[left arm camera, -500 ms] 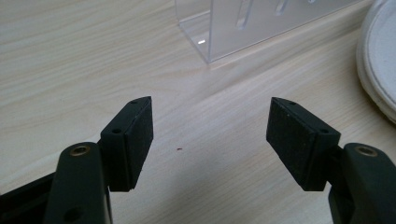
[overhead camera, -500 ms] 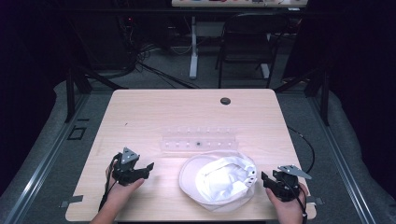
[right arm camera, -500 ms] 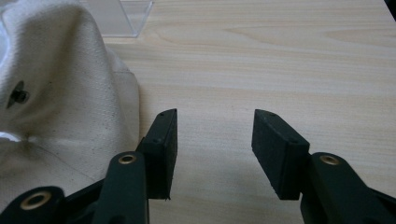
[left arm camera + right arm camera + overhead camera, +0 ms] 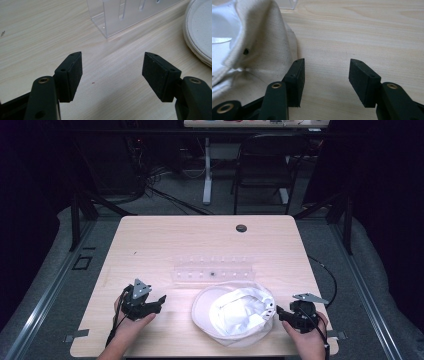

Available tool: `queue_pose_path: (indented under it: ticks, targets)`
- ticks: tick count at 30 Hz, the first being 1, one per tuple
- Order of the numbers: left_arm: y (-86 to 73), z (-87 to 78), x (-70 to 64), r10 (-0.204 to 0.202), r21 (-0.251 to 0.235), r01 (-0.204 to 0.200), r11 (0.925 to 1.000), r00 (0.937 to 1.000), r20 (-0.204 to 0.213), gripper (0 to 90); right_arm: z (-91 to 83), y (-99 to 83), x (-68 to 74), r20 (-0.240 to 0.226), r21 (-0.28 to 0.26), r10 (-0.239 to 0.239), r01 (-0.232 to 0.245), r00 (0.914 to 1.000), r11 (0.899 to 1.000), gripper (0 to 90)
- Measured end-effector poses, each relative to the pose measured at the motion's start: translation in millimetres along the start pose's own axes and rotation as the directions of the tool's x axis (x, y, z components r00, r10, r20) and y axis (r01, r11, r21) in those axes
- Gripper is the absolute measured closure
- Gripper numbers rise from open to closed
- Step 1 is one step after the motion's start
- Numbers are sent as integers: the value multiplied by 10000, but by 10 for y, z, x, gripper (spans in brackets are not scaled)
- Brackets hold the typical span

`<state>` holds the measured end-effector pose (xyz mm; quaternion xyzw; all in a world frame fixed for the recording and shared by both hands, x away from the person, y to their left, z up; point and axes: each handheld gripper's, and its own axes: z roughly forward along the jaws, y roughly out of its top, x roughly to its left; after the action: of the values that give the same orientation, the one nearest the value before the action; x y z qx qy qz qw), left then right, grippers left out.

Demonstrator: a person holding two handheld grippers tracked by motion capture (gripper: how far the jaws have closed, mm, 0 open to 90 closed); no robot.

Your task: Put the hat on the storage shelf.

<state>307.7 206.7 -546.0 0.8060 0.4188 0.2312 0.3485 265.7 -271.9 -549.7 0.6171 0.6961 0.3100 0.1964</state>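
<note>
the wooden table (image 4: 150, 240) is bearing a white bucket hat (image 4: 235, 312), lying crown-down near the front edge with its hollow facing up, and behind it a clear acrylic rack (image 4: 214, 270). nothing is being held, so the work on the hat looks hardly begun. the right gripper (image 4: 280, 312) is sitting just beside the hat's right brim, jaws apart and empty; the left gripper (image 4: 160, 300) is waiting near its left side, jaws likewise spread.

1. The high view looks forward and down over the whole table (image 4: 165, 240).
2. The left gripper view sits low and close, facing the clear rack (image 4: 130, 15).
3. The right gripper view shares the white hat (image 4: 254, 45) with the others.
</note>
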Motion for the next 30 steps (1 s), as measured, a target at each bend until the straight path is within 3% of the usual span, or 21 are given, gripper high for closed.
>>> queue_pose_path:
  ticks: [6, 10, 21, 25, 26, 30]
  targets:
    - [10, -14, -34, 151, -42, -152, 9999, 9999, -50, 332, -78, 110, 36, -297, 429, 70, -57, 9995, 9991, 519]
    - [16, -35, -50, 262, -156, -262, 9995, 9996, -57, 335, -143, 172, 70, -207, 674, -192, 206, 9996, 9975, 532]
    - [18, -36, -65, 343, -149, -344, 9993, 9994, -45, 339, -337, 484, 75, -1029, 1777, 279, -92, 9943, 9840, 554]
    - [15, -33, -71, 364, -133, -364, 9992, 9993, -52, 340, -389, 586, 71, -1441, 2211, 802, -469, 9863, 9741, 554]
    - [14, -29, -72, 376, -118, -376, 9992, 9993, -42, 339, -416, 634, 75, -1715, 2409, 1004, -571, 9801, 9689, 553]
    - [15, -24, -69, 415, -80, -415, 9991, 9991, -26, 340, -427, 681, 100, -1938, 2728, 1304, -742, 9723, 9592, 538]
